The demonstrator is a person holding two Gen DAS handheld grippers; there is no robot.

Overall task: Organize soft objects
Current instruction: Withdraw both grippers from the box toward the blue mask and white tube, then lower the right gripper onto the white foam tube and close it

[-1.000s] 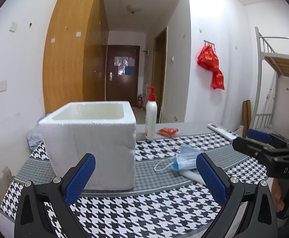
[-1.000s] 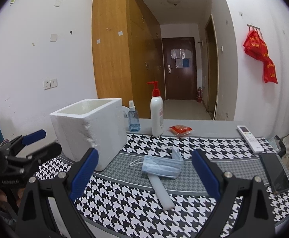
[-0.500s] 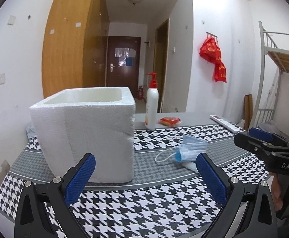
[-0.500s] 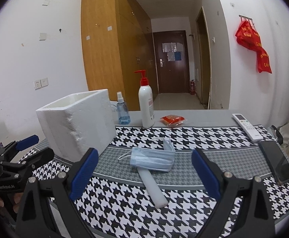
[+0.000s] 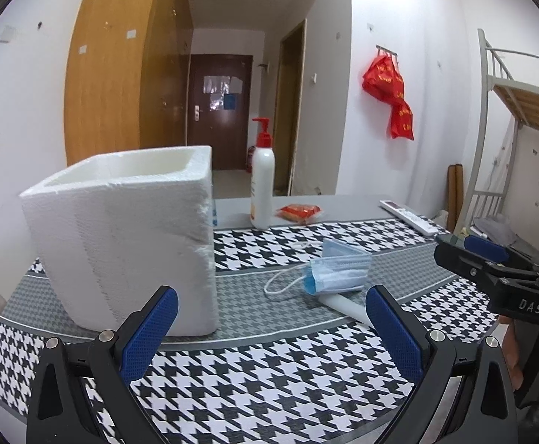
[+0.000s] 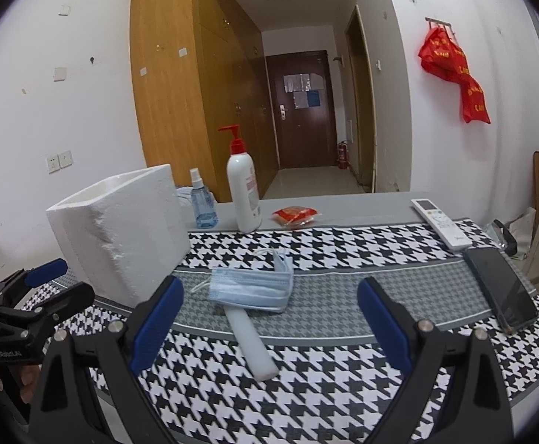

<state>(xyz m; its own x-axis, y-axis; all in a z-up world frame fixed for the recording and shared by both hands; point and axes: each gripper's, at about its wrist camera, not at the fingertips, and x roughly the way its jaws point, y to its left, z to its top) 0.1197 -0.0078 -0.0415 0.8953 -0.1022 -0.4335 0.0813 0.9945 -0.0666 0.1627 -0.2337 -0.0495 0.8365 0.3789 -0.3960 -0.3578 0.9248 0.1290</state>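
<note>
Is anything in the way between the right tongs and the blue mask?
Nothing visible is. The right tongs are open, and the blue mask lies just ahead on the checkered cloth. The mask rests on a white tube.

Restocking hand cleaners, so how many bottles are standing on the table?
2. A white pump bottle with a red pump stands at the back of the table beside the red packet; a small blue spray bottle stands just left of it, next to the foam box. Others may be hidden behind the box.
</note>
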